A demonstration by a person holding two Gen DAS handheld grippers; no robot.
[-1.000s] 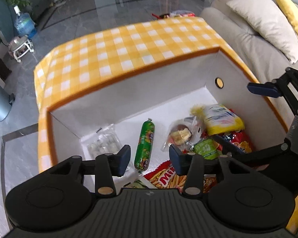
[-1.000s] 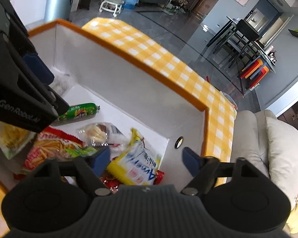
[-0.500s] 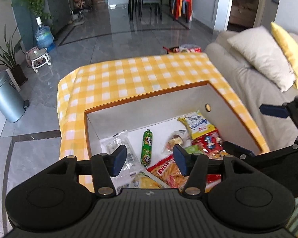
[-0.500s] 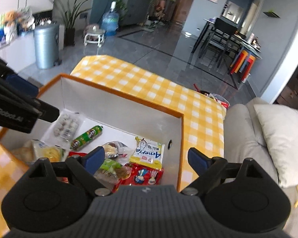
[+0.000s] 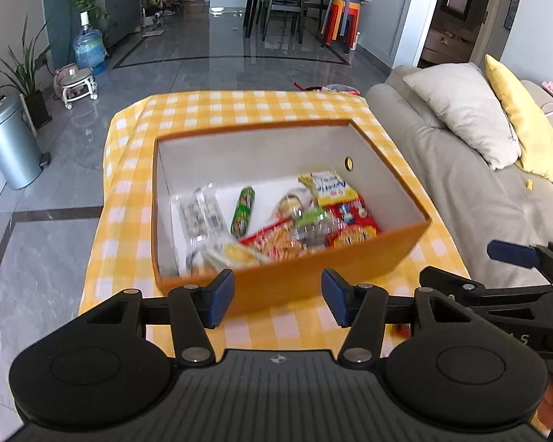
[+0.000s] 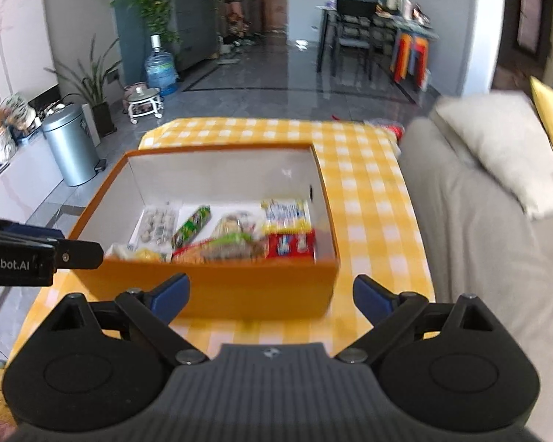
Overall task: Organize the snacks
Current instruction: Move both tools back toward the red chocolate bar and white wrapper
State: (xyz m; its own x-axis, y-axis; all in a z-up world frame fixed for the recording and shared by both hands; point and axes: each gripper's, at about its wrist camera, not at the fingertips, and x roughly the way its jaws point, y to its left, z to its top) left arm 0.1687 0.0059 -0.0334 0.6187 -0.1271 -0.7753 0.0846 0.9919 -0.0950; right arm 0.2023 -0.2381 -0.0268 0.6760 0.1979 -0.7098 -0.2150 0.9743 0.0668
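Note:
An orange box (image 5: 313, 276) with white inner walls stands on a table with a yellow checked cloth (image 5: 239, 110); it also shows in the right wrist view (image 6: 239, 294). Several snack packets lie inside: a green sausage (image 5: 244, 208), a clear pack of round sweets (image 5: 199, 217), a yellow packet (image 5: 330, 188), a red packet (image 5: 350, 221). My left gripper (image 5: 278, 302) is open and empty, before the box's near wall. My right gripper (image 6: 272, 296) is open and empty, also before the near wall.
A beige sofa (image 5: 461, 184) with a grey cushion (image 5: 464, 110) and a yellow cushion (image 5: 523, 125) runs along the right. A metal bin (image 5: 11, 147) and a water bottle (image 5: 88, 51) stand on the floor at the left. A dining table with chairs (image 5: 295, 0) stands far back.
Both grippers have pulled up and back out of the box, from just above the snacks to in front of its near wall. Both stay open and empty. The snacks have not moved.

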